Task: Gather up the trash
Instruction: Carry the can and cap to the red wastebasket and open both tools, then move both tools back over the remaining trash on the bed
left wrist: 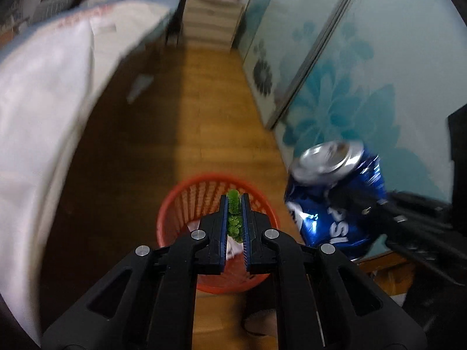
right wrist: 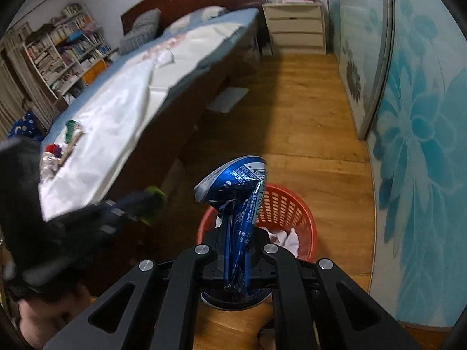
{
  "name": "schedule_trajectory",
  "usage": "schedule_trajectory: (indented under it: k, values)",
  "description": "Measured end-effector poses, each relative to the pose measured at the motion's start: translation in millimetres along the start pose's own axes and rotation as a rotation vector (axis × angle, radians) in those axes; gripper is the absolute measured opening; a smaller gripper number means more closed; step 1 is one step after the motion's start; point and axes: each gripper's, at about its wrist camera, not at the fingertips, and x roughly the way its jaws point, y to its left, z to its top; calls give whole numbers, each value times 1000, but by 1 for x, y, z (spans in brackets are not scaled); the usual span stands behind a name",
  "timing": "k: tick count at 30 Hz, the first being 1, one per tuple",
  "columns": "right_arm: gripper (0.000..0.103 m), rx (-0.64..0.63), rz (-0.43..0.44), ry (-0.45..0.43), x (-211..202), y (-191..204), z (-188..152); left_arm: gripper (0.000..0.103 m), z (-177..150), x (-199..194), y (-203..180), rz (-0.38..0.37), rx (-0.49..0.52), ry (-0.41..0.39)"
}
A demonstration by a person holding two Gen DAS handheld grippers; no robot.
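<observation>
Two hand-held grippers hang over one red plastic basket (left wrist: 175, 204) on a wooden floor (left wrist: 210, 110) beside a bed (right wrist: 122, 108): the left gripper (left wrist: 234, 204) has its jaws drawn narrow on a small green fuzzy scrap (left wrist: 233, 218), and the right gripper (right wrist: 240, 227) is clamped on a single crushed blue drink can (right wrist: 242, 204). From the left wrist, the can (left wrist: 332, 201) shows its silver end tipped up and toward the camera at the right of the basket, with white lettering on its dented blue side; the green scrap sits directly above the basket's opening. Only the right wrist shows the can's long axis running forward along the fingers, its flattened body pinched between them and its flared end pointing up and away over the basket's near rim (right wrist: 204, 227). That view alone also takes in white crumpled paper (right wrist: 287, 239) inside the basket, a small pile of wrappers (right wrist: 61, 145) on the white sheet, a bookshelf (right wrist: 64, 46) and a cream chest of drawers (right wrist: 294, 29); the left gripper (right wrist: 146, 201) appears there blurred
</observation>
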Motion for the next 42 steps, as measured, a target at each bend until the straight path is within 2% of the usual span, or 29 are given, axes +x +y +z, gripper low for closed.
schedule_trajectory:
  k: [5,7,8,9,10,11,12,13,14,20,23,27,30,35,39,42]
  values:
    - [11,41,-17,57,26,-10,0,9,-5,31,-1,17,19,68]
    - [11,61,-36,63,30,-14,1,15,-6,36,2,31,8,72]
    - [12,63,-40,61,30,-16,2,29,-6,36,3,29,-4,74]
    - [12,57,-48,59,30,-16,2,54,-5,35,-1,28,-15,70]
    - [13,56,-53,57,29,-16,2,65,-4,31,1,30,-29,55]
    - [14,63,-51,48,27,-17,3,70,-4,24,3,32,-42,31]
    - [19,67,-49,43,24,-17,3,71,-4,20,4,32,-47,20]
    - [40,71,-50,34,21,-17,2,71,-3,17,5,33,-47,17]
    - [56,78,-46,20,18,-18,3,73,-4,14,6,37,-47,15]
    - [56,57,16,-26,6,6,5,74,-2,-28,18,44,-93,-67]
    - [56,20,71,-59,-2,34,7,74,-5,-71,28,52,-121,-152]
    - [57,-42,148,-116,-12,87,9,81,-15,-136,43,79,-143,-279]
    - [59,-105,196,-150,-15,136,5,85,-29,-189,55,141,-109,-381]
    - [59,-247,186,-211,-20,205,-17,86,-61,-248,89,256,-84,-464]
    - [59,-328,125,-278,-37,241,-48,86,-81,-269,123,327,-108,-480]
    - [59,-363,138,-284,-48,261,-64,86,-97,-281,147,366,-147,-483]
